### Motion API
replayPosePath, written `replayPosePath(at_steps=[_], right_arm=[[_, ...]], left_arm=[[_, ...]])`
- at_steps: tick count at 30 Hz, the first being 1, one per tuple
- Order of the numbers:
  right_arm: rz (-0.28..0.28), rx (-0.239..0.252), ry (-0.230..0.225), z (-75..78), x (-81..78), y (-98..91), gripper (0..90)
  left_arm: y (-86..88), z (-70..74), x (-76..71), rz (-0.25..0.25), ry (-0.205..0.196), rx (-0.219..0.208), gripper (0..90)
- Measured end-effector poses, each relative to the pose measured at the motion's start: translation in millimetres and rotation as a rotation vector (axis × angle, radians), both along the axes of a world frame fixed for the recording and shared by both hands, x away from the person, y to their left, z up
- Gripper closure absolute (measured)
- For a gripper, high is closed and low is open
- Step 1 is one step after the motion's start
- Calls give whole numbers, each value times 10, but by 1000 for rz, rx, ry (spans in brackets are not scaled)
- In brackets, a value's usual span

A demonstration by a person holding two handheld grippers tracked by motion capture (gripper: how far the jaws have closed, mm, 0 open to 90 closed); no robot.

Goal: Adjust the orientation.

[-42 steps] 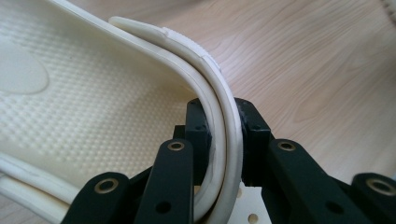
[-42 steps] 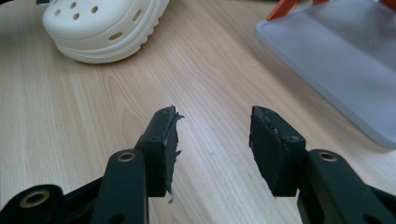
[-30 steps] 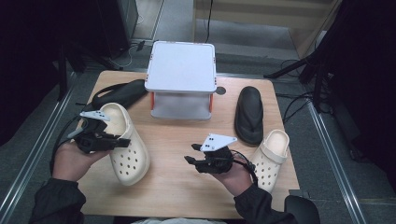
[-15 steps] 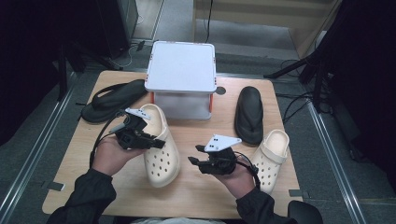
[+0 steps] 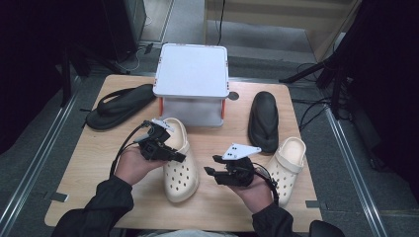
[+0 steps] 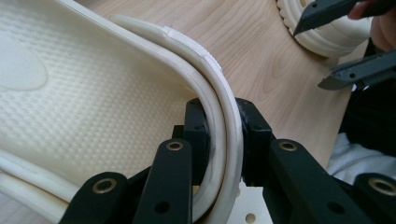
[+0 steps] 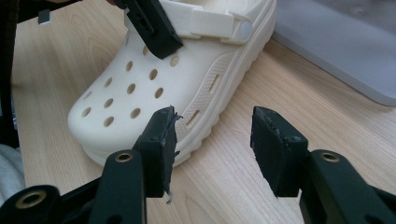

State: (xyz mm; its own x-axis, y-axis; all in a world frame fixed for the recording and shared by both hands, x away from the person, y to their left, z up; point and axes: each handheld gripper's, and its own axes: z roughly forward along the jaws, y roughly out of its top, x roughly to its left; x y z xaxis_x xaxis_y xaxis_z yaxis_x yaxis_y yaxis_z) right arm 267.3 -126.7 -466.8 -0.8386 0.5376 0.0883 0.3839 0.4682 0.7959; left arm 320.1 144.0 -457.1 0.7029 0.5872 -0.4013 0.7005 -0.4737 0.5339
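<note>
A cream clog (image 5: 181,170) lies toe toward me on the wooden table (image 5: 99,197), just in front of the white box. My left gripper (image 5: 174,156) is shut on its side wall near the heel; in the left gripper view the two jaws pinch the curved rim (image 6: 219,112) from inside and outside. To the clog's right my right gripper (image 5: 211,171) stands open with nothing between its fingers. In the right gripper view the clog (image 7: 154,79) is just beyond the gripper (image 7: 212,135), a little to the left. A second cream clog (image 5: 286,163) lies at the right.
A white lidded box (image 5: 192,71) on short legs stands at the back middle. One black sandal (image 5: 121,105) lies at the back left, another (image 5: 263,121) at the back right. Bare wood shows at the front left.
My left gripper has carried the cream clog from the table's left side rightward to the middle, close to the right gripper. The right hand has stayed where it was.
</note>
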Motion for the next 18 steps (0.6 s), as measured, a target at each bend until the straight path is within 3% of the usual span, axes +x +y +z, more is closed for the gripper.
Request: replayPosePath(at_steps=[1,9,11,13,18], right_arm=[[3,-2,-1,-5,2,3,513],[2,-9,7,-40,-2,33,513],[1,-7,8,-43,-3,39,513],[1,-10,11,-49,-5,48,512],[5,4,25,-53,3,70,504]], left_arm=[[3,-44,26,7,26,-20,772],[20,-110,87,16,30,-17,738],[37,-113,90,20,19,-9,713],[42,-110,90,28,-15,25,689],[78,-57,66,35,-69,19,617]])
